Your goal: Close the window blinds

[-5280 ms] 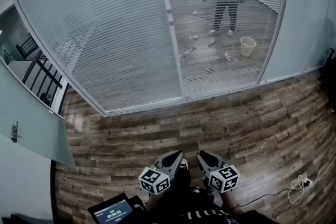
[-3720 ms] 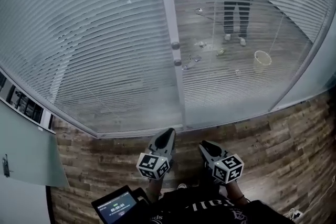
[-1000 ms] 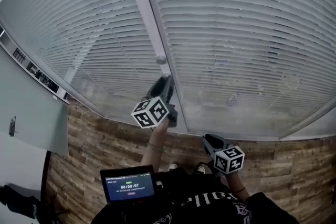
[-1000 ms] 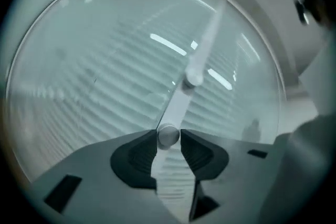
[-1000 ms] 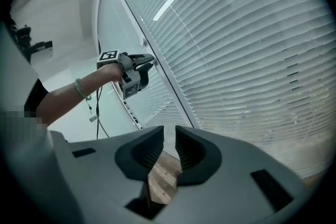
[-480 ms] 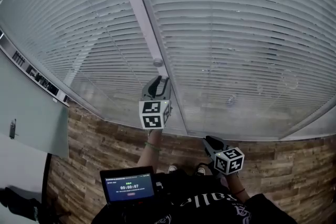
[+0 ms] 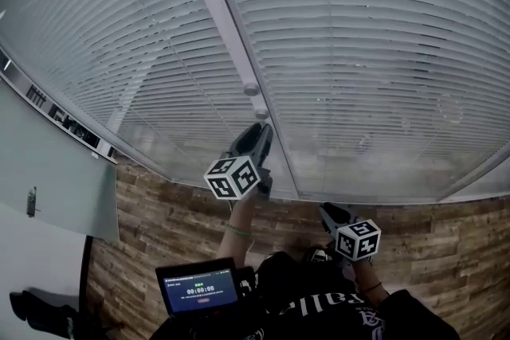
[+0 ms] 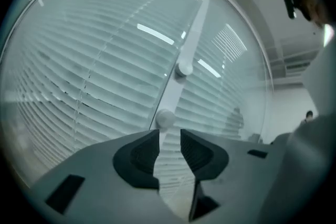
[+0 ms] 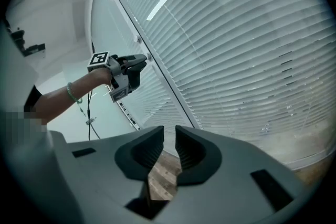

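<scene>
White slatted blinds (image 7: 358,28) hang behind glass on both sides of a white upright frame (image 7: 219,4). Two small round knobs sit on that frame, the upper knob (image 7: 251,89) (image 8: 184,69) above the lower knob (image 7: 261,114) (image 8: 166,118). My left gripper (image 7: 261,133) (image 8: 169,135) is raised to the frame, open, its tips just short of the lower knob with nothing between them. It also shows from the side as the left gripper (image 9: 137,63). My right gripper (image 7: 329,211) (image 9: 169,136) hangs low by my body, jaws almost together, holding nothing.
Wood-plank floor (image 7: 175,219) runs along the foot of the window. A small screen with a timer (image 7: 198,289) sits at my waist. A pale door panel (image 7: 48,171) stands to the left.
I walked up to the window and raised my left gripper to the frame. The lower knob, at the left jaw tips a second ago, now sits just ahead of them. The right gripper stayed low.
</scene>
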A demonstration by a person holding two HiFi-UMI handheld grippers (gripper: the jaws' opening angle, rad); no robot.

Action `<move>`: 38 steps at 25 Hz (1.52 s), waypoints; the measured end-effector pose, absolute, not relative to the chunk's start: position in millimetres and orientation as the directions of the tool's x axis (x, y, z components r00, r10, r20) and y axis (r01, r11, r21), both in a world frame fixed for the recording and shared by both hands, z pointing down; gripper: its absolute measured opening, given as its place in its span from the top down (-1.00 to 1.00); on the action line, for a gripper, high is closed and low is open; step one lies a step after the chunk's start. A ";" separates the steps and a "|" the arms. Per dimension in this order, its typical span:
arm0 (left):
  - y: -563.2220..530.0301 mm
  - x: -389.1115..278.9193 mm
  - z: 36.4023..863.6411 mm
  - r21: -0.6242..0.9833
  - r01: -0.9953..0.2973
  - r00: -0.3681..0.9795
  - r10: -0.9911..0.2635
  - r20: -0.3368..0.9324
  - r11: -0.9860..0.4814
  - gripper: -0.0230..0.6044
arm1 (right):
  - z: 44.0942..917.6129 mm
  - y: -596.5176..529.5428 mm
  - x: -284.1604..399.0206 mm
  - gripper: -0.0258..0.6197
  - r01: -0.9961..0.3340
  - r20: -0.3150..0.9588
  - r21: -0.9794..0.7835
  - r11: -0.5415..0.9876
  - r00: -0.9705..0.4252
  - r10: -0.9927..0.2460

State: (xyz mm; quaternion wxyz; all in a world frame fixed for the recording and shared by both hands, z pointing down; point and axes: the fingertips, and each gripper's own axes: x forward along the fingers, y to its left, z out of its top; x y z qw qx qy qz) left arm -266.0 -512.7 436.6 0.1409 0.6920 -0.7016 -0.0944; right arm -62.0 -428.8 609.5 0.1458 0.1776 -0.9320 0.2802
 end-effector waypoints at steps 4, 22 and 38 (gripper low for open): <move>-467.6 -251.1 481.1 0.220 -0.975 0.079 -0.982 0.171 -0.040 0.56 | 599.4 -404.3 -86.1 0.67 -0.412 0.379 -0.447 0.794 -0.891 -0.249; -167.4 -238.7 554.4 0.414 -0.836 0.475 -0.854 0.212 -0.362 0.91 | 567.5 -171.2 -149.9 0.67 -0.509 0.238 -0.526 0.681 -0.857 -0.457; -24.6 -187.3 563.6 0.388 -0.843 0.475 -0.853 0.215 -0.372 0.91 | 561.3 -16.2 -81.4 0.67 -0.561 0.267 -0.488 0.669 -0.825 -0.497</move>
